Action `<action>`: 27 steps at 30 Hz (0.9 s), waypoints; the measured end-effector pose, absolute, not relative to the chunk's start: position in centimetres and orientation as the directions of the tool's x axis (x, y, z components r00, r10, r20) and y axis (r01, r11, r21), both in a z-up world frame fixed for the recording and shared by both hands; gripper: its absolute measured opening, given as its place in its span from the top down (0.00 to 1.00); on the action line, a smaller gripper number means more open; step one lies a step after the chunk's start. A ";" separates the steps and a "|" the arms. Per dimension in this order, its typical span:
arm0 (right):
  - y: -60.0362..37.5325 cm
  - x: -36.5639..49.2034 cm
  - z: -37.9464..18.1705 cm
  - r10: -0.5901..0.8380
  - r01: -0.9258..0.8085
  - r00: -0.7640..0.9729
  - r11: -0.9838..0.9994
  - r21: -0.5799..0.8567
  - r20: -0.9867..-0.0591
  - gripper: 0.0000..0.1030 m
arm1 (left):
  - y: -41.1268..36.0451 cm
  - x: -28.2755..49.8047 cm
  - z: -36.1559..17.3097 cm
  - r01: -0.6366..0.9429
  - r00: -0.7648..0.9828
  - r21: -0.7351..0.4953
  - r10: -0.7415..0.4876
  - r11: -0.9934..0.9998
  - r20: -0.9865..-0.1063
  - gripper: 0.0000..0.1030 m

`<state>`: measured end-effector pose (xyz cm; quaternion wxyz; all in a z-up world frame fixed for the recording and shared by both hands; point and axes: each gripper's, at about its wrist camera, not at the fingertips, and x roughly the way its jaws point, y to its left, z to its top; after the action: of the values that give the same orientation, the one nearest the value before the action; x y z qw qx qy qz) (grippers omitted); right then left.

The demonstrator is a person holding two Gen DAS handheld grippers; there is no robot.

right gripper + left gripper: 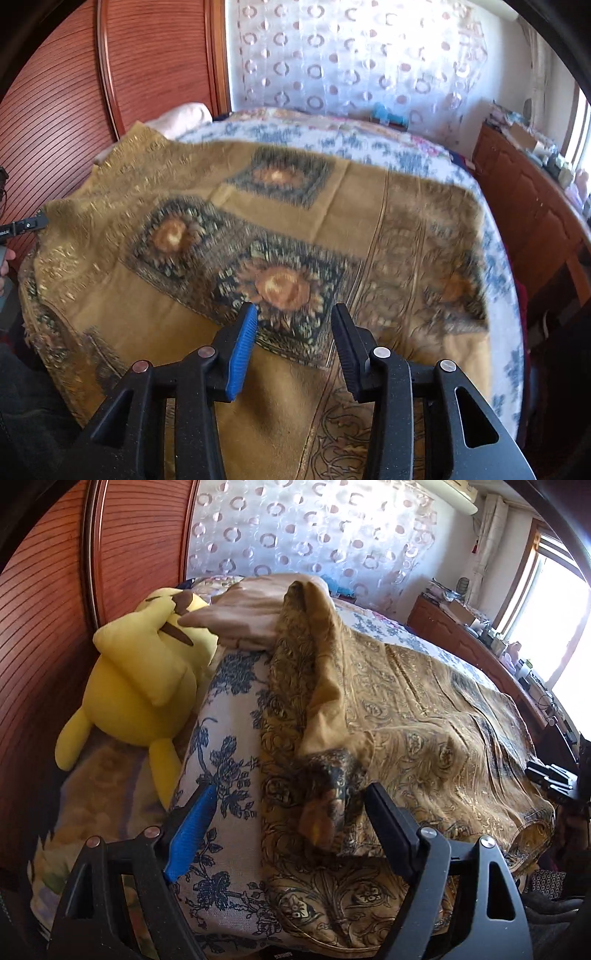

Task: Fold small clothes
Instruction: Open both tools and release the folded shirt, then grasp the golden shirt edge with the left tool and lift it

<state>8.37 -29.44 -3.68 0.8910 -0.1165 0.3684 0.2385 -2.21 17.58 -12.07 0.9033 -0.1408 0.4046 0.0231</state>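
**On the bed: both tools spread, gold garment lying free**

Across the bed (491, 258), the gold patterned garment (280, 229) lies mostly flat on the blue-and-white floral bedspread (225, 709). Its right edge stops short of the bed's right side, leaving a bare strip of bedspread there. Its far edge leaves open bedspread before the curtain (351, 55). Wooden wardrobe (44, 609) closes off the left; a wooden sideboard (532, 206) runs along the right.

Left tool (291, 812): jaws spread wide. A rumpled fold of the garment, dark-patterned cuff end, sits between them; neither pad presses on it. The blue pad (192, 834) hangs over bare bedspread just left of the garment's edge.

Right tool (293, 332): jaws partly spread, nothing pinched. It hovers over the near part of the garment, beside a sunflower square; contact with the cloth can't be told, the frame is motion-blurred.

View differences:
- Left wrist view only: yellow plush toy (144, 679) lying against the wardrobe at the bed's left side, a tan folded cloth (243, 616) at the far end, and a raised ridge of the garment running far to near.
- Right wrist view only: the flat spread with its sunflower squares, and the left tool's tip at the far left edge by the garment's left border.
- Left wrist view catches the right tool at its right edge, off the garment's corner.
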 end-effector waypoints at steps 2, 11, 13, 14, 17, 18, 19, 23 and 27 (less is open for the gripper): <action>-29.8 8.3 -4.3 0.340 -0.505 0.612 0.863 -0.022 -0.714 0.58 | 17.5 -2.3 -12.3 -0.157 0.668 -0.235 -0.072 0.959 -0.740 0.19; -29.4 7.3 -5.0 0.338 -0.504 0.653 0.862 -0.056 -0.678 0.35 | 17.1 -2.6 -12.7 -0.109 0.678 -0.335 -0.176 0.936 -0.713 0.43; -29.5 7.4 -5.1 0.348 -0.506 0.651 0.861 -0.044 -0.675 0.34 | 17.1 -2.8 -12.8 -0.111 0.681 -0.336 -0.174 0.935 -0.711 0.44; -29.3 7.4 -5.1 0.348 -0.507 0.652 0.861 -0.046 -0.673 0.34 | 17.1 -2.9 -12.8 -0.112 0.682 -0.333 -0.171 0.936 -0.711 0.44; -29.2 7.3 -5.2 0.348 -0.506 0.657 0.861 -0.049 -0.669 0.33 | 17.0 -2.9 -12.8 -0.121 0.684 -0.335 -0.166 0.934 -0.710 0.44; -29.2 7.3 -5.1 0.349 -0.507 0.657 0.861 -0.048 -0.669 0.32 | 16.9 -3.0 -12.8 -0.122 0.685 -0.330 -0.161 0.936 -0.710 0.50; -29.2 7.3 -5.1 0.350 -0.507 0.656 0.860 -0.048 -0.669 0.32 | 16.9 -2.9 -12.9 -0.126 0.685 -0.321 -0.151 0.939 -0.713 0.56; -29.4 7.1 -5.0 0.354 -0.513 0.656 0.857 -0.050 -0.666 0.30 | 17.2 -2.7 -13.1 -0.129 0.686 -0.343 -0.166 0.931 -0.708 0.84; -29.4 7.1 -5.1 0.360 -0.517 0.658 0.855 -0.049 -0.661 0.29 | 15.9 -2.7 -12.2 -0.104 0.705 -0.313 -0.152 0.944 -0.692 0.93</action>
<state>7.08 -29.40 -5.15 0.9030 -0.1173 0.3348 0.2426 -2.74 15.94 -12.23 0.9082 -0.1668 0.3836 -0.0131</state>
